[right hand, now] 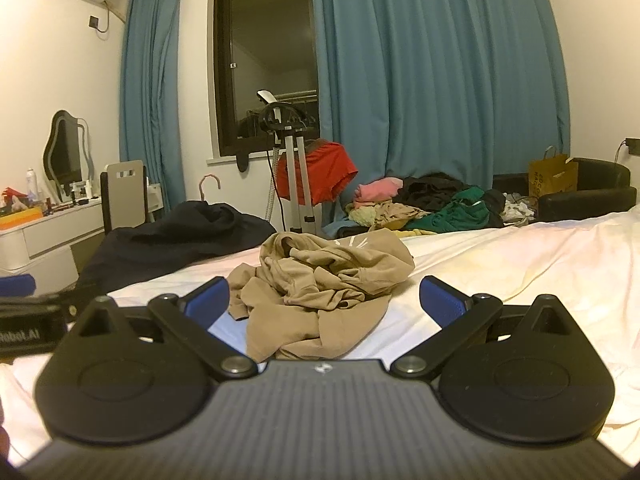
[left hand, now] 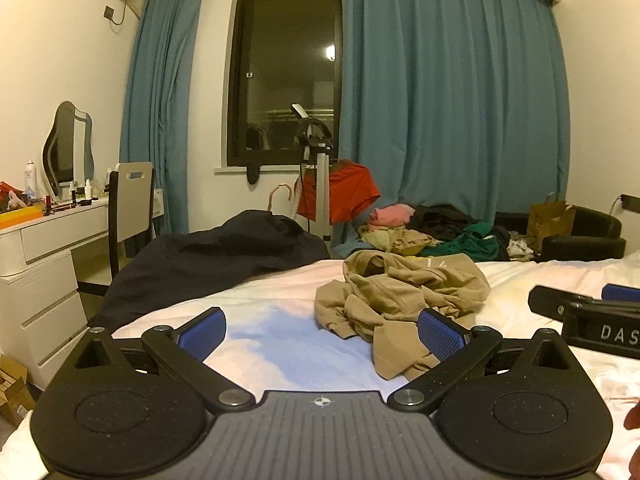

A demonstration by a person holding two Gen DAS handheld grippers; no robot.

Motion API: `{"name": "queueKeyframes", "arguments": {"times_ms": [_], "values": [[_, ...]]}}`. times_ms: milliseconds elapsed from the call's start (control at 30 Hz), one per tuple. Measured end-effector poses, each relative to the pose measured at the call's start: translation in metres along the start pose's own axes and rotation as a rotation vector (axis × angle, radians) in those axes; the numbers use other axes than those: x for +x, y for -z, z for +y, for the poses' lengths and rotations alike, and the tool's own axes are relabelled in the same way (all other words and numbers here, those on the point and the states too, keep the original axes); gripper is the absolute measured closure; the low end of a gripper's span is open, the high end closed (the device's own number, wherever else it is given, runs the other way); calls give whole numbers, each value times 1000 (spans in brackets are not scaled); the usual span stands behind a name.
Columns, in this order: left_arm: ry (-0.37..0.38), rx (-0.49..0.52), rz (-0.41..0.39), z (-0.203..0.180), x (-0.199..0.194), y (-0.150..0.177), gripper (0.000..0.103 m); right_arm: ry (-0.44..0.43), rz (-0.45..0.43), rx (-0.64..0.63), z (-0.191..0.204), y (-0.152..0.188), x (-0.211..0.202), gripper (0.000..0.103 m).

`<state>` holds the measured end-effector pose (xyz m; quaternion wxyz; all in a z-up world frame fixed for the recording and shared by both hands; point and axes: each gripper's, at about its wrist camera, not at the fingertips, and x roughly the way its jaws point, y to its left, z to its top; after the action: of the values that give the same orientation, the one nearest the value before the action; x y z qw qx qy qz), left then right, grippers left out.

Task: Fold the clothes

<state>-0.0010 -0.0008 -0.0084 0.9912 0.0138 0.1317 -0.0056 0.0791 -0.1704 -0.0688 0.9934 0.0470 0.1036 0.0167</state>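
A crumpled tan garment (left hand: 396, 300) (right hand: 324, 280) lies in a heap on the white bed sheet (left hand: 280, 344) (right hand: 520, 264). My left gripper (left hand: 322, 330) hovers open over the sheet, its blue pads (left hand: 204, 330) wide apart, with the heap ahead and to its right; the right pad overlaps the cloth's near edge in the picture. My right gripper (right hand: 326, 300) is open too, aimed straight at the heap, whose near edge lies between the spread fingers without being pinched. Each gripper shows at the edge of the other's view.
A dark garment (left hand: 208, 256) (right hand: 176, 236) lies at the bed's far left. Beyond the bed are a mixed clothes pile (left hand: 440, 228) (right hand: 432, 204), a steamer stand (left hand: 320, 184) with a red garment, blue curtains, a white dresser (left hand: 44, 248), a chair and a black armchair (right hand: 588, 192).
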Motion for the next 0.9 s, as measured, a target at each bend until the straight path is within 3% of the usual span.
{"name": "queueKeyframes", "arguments": {"times_ms": [667,900], "values": [[-13,19,12,-4,5,5,0,17,2,61,-13,-11,-5,0],[-5,25,6,-3,4,8,0,6,3,136,-22,-14,-8,0]]}}
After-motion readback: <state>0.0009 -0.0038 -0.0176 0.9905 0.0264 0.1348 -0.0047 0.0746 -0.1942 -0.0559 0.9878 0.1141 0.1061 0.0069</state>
